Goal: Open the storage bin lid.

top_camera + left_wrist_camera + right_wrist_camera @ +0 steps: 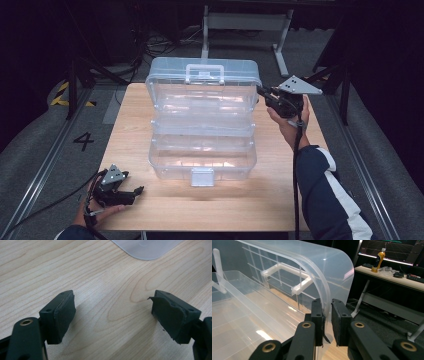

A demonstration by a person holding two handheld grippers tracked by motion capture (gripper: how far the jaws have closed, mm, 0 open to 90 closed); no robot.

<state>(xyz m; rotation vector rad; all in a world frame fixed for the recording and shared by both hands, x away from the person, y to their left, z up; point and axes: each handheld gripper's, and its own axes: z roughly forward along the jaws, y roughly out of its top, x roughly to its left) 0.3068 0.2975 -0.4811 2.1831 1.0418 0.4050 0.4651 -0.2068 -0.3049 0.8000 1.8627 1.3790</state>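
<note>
Wooden table (pixel 130 150) carries a clear plastic box (pixel 202 160), its lid (pixel 202 80) standing open at the far side. Right gripper (pixel 326 315) has its jaws pinched on the lid's side rim (edge running upward between them). Left gripper (pixel 112 315) rests wide open and empty, box just ahead.

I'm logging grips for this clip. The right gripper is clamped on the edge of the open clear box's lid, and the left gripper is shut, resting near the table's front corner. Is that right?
Not quite: the left gripper is open. The left gripper view shows its jaws wide apart over bare table, holding nothing. The rest stands: the right gripper is clamped on the lid edge.
</note>
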